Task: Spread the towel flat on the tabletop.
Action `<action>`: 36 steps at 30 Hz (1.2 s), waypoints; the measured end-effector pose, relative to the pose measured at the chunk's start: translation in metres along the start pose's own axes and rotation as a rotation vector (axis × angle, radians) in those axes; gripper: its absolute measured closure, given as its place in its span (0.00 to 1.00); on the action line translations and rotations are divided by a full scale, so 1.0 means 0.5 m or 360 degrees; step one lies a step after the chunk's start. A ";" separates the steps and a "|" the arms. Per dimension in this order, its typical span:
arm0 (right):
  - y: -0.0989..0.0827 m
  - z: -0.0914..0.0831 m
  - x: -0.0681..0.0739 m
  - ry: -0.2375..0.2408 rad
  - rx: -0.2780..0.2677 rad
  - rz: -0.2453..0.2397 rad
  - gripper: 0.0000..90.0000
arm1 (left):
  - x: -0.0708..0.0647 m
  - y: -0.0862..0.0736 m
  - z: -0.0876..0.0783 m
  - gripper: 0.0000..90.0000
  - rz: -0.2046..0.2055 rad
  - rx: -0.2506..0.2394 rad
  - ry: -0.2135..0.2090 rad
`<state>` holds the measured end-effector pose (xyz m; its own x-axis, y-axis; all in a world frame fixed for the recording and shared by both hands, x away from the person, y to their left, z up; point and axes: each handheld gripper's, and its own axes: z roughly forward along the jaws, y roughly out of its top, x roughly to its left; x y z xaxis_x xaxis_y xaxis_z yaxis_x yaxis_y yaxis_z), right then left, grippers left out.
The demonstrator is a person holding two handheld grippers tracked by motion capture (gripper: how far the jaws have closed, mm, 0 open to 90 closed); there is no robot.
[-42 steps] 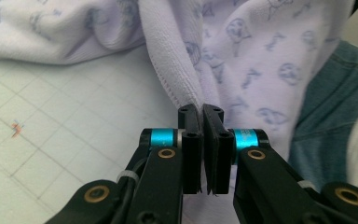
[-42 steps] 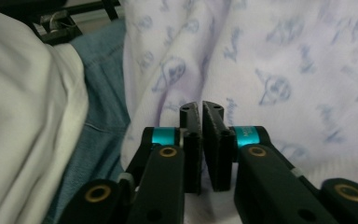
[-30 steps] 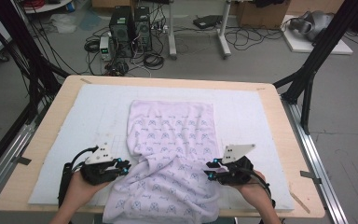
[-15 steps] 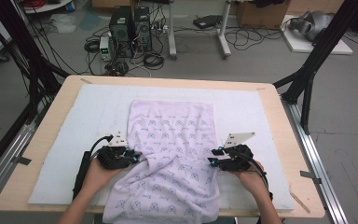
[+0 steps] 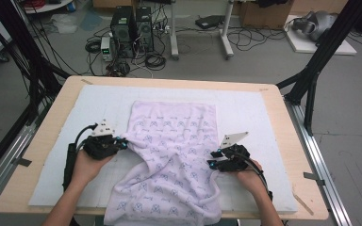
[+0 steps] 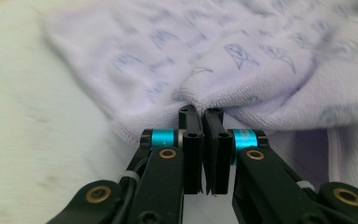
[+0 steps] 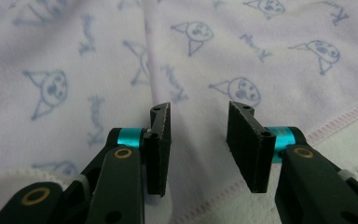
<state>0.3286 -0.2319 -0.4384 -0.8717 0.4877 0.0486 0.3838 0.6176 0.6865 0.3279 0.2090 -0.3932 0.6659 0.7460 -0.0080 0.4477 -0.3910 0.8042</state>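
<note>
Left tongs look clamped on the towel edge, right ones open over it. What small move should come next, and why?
Probably close the right tongs on the towel hem below them: the left tongs already pinch a fold, while the right pads stand apart, gripping nothing.

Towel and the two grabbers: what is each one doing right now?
Towel: flat at the far end, rumpled near the person, hanging over the table's front edge.
Left gripper: shut, pinching a fold of the towel.
Right gripper: open over the towel's hem, nothing clamped.
</note>
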 end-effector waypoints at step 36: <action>0.008 0.008 0.005 -0.0029 0.0024 -0.0034 0.69 | -0.045 -0.052 0.049 0.96 0.0020 0.0082 -0.0071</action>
<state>0.3289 -0.2260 -0.4384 -0.8741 0.4853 0.0211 0.3701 0.6371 0.6761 0.3158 0.1892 -0.4285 0.6971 0.7165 -0.0255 0.4684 -0.4282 0.7728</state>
